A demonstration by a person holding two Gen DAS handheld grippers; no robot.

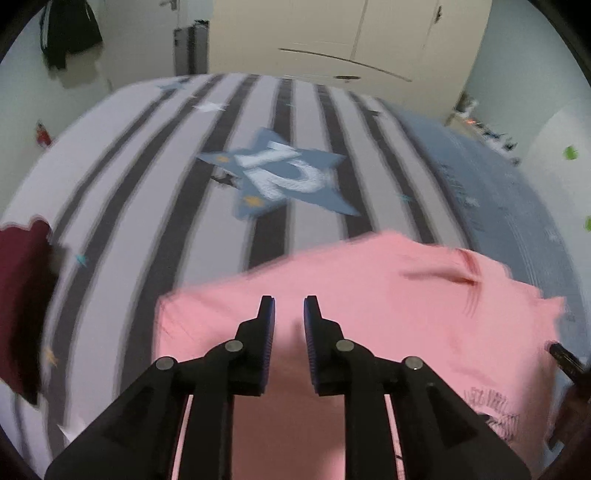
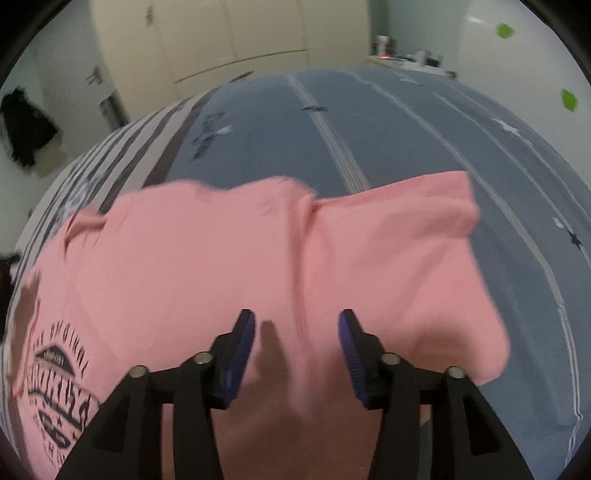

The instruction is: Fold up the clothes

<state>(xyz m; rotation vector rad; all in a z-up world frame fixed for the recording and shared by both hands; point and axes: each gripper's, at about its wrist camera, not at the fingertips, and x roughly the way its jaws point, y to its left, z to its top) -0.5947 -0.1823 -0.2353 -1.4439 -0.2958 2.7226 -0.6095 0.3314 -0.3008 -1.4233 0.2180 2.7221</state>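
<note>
A pink T-shirt [image 1: 369, 302] with a dark printed logo lies on the bed, partly folded; it also shows in the right wrist view [image 2: 207, 258], its logo at the lower left. My left gripper [image 1: 289, 306] hovers over the shirt's left part, jaws open with a small gap and nothing between them. My right gripper [image 2: 296, 325] is over the shirt's right part, jaws wide open and empty. A sleeve fold [image 2: 406, 214] lies at the shirt's far right. Both views are motion-blurred.
The bed cover [image 1: 221, 122] is grey-and-dark striped with a blue star marked 12 [image 1: 284, 173], and blue-grey [image 2: 369, 122] on the right. A dark red garment [image 1: 22, 295] lies at the bed's left. Cream wardrobes [image 2: 229, 33] stand behind.
</note>
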